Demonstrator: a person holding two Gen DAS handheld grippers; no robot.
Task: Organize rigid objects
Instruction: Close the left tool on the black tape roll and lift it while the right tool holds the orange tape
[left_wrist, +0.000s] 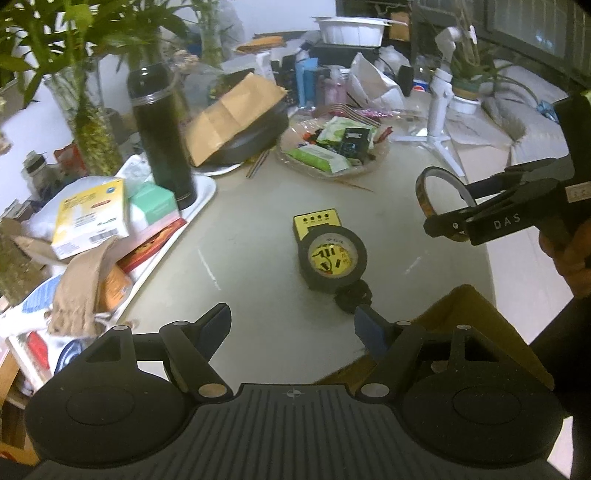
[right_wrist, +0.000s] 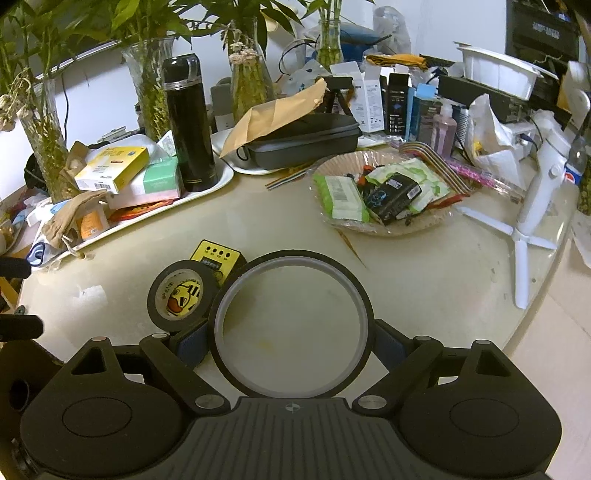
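The right tool (right_wrist: 291, 341) pinches a thin black tape ring (right_wrist: 291, 325) above the pale round counter (right_wrist: 424, 280), lower centre of frame. The left tool (left_wrist: 291, 325) is spread, empty. Carrying step; next, placing it by the thick black tape roll (right_wrist: 181, 295), I judge.

From my left wrist cam the black tape roll (left_wrist: 337, 258) covers most of the yellow box (left_wrist: 317, 223); only its far end w/ four small holes shows, print too small to read. Small black part (left_wrist: 353, 295) just beside the roll on the near side, can't tell what it is. Right gripper (left_wrist: 448, 219) is cut off by the frame edge. On the right cam the thin tape ring (right_wrist: 291, 323) hides the right gripper's pads (right_wrist: 192, 345) almost fully, and the roll's label is too blurry to read.
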